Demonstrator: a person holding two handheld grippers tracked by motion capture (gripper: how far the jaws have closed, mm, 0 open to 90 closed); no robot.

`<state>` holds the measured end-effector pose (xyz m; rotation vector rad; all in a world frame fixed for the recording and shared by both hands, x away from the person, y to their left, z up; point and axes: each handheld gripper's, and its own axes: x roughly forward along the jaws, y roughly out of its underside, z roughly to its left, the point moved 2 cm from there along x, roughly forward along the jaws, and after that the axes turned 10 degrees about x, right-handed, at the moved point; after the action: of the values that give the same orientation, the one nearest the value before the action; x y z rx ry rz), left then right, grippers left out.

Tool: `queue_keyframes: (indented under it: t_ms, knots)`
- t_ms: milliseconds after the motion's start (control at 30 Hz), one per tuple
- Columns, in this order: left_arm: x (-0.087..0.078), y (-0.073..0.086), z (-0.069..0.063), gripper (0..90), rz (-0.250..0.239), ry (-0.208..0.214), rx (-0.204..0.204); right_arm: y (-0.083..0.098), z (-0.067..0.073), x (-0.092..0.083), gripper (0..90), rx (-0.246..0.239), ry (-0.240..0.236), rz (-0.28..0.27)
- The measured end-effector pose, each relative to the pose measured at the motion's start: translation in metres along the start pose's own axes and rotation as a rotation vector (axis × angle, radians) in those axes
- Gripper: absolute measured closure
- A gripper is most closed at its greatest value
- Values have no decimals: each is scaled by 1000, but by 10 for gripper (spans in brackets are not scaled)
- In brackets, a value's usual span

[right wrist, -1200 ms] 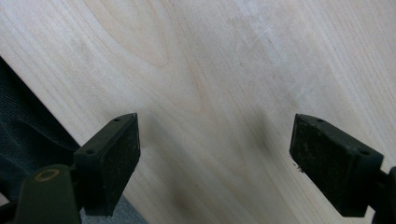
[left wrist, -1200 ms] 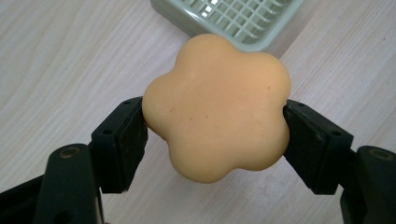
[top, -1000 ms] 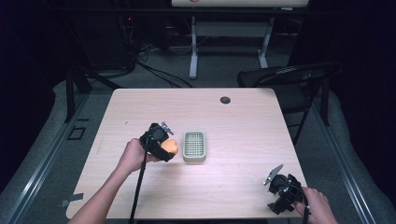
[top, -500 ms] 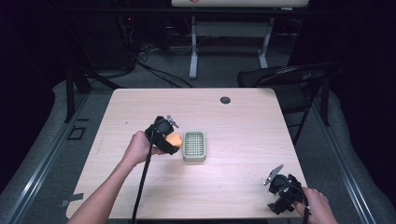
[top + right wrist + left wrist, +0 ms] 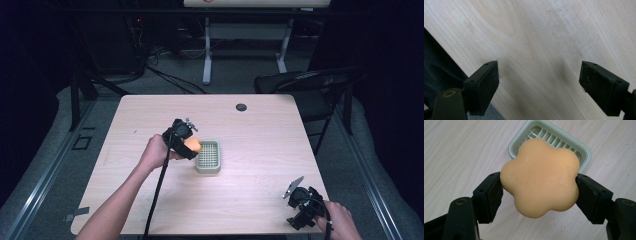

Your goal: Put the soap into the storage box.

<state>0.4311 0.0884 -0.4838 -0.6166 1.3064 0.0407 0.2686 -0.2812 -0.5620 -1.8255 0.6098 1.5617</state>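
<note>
Just left of the green soap dish (image 5: 208,156), the left gripper (image 5: 186,143) clamps a flower-shaped orange soap (image 5: 540,176), seemingly above the table; well right, the right gripper (image 5: 296,188) gapes empty.

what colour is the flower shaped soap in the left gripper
Pale orange, a peach tone. The flower-shaped soap shows best in the left gripper view, clamped between the jaws.

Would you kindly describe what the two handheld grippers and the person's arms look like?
Both the left gripper and the right gripper are black, each with two blocky jaws faced with flat dark pads. A black cable trails from the left one; a grey three-cornered plate tops the right. The forearms are bare, with no sleeves.
</note>
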Motion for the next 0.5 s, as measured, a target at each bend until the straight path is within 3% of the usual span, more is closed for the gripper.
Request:
queue_keyframes:
  t_ms: [67, 133, 500]
  knots:
    - [2, -3, -1, 271, 8, -1, 3, -1, -1, 0, 158, -10, 17, 15]
    - [3, -5, -1, 271, 7, -2, 8, 0, 0, 2, 158, 5, -7, 0]
    - [15, -15, -1, 271, 6, 5, 26, 0, -1, 2, 158, 1, -10, 2]
